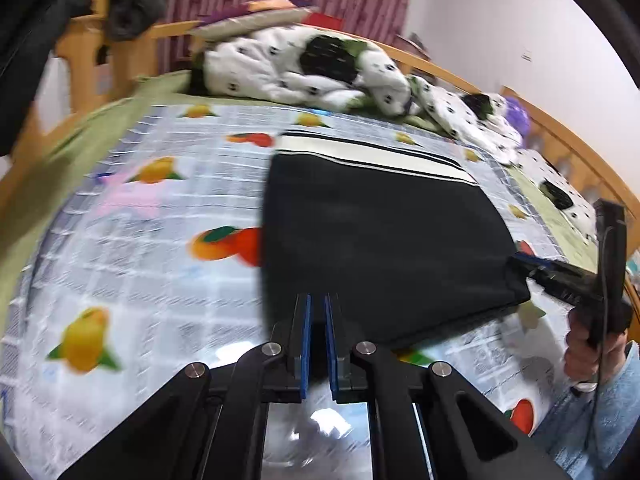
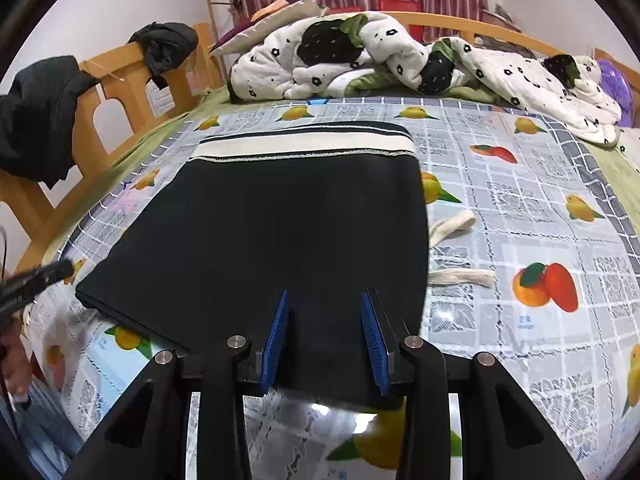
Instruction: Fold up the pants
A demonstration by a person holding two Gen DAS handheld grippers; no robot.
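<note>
A fruit-print cloth (image 2: 520, 184) covers the bed. Folded black pants (image 2: 280, 232) lie ahead of both tools. The left tool (image 1: 317, 300) is closed, empty, over their near edge; the right tool (image 2: 326, 300) stands parted, gripping nothing.

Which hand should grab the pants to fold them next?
Probably the right. The right gripper hangs open over the near edge of the black pants, while the left gripper is shut with nothing in it.

Motion-blurred sheet (image 1: 132, 216), left wrist view
</note>
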